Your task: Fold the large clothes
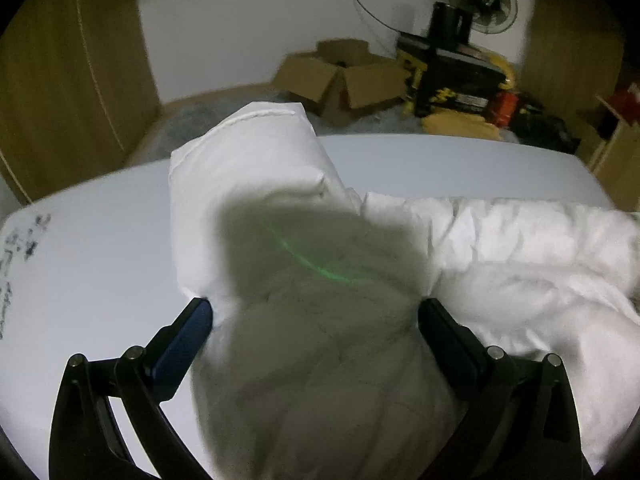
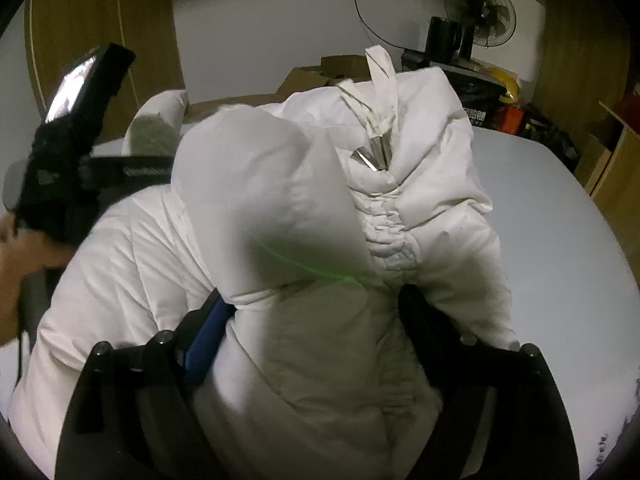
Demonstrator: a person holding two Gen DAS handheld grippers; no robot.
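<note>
Clamped on white padded jacket (image 1: 304, 320) — left gripper (image 1: 316, 312) at sleeve, right gripper (image 2: 316, 300) at hood; bulk on white table (image 1: 100, 260); advise lifting evenly — keeping seams aligned.

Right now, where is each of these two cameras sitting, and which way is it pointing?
Left wrist: rides the left hand-held gripper, looking across the table at the white padded jacket bunched between its fingers.
Right wrist: rides the right hand-held gripper, facing the jacket's drawstring end; the left gripper and the person's hand show at left.
Shared: jacket, table, cardboard boxes, fan.
</note>
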